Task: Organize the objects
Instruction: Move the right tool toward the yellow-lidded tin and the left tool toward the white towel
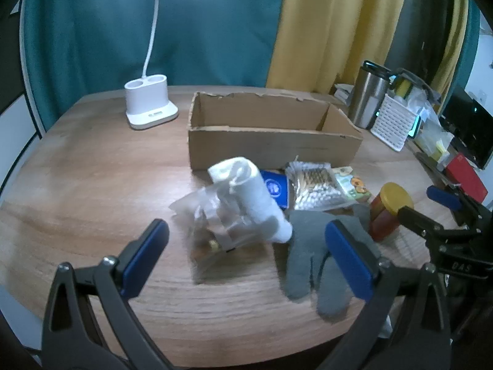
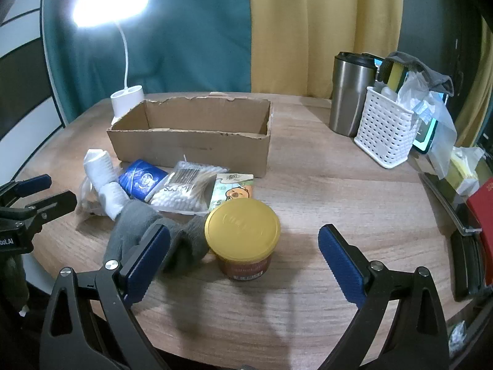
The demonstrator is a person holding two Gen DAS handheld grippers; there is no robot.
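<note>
Both claws stand wide and hold nothing: the left gripper (image 1: 246, 246) hangs over the pile, and the right gripper (image 2: 245, 246) hangs over the jar, its blue pads (image 2: 340, 262) well clear of it.

At the far left of the round wooden table (image 2: 323, 191) stands a white desk lamp with a two-hole base (image 1: 149, 104), lit. Just right of it sits the open brown cardboard box (image 1: 271, 135), which looks empty from both views.

In front of the box the things lie close together. Leftmost is a crumpled clear plastic bag (image 1: 212, 215) (what is inside I cannot tell), with a rolled white cloth (image 1: 255, 194) lying across it. Next come a blue round packet (image 2: 141, 178), a clear pack of cotton swabs (image 2: 181, 191) and a small green carton with a cartoon animal (image 2: 232, 191). A grey knitted glove (image 1: 311, 262) lies nearer to the cameras, touching the short brown jar with a yellow lid (image 2: 243, 231).

Far right stand a steel tumbler with a black lid (image 2: 351, 92) and a white perforated plastic basket (image 2: 385, 132), full of bags.
</note>
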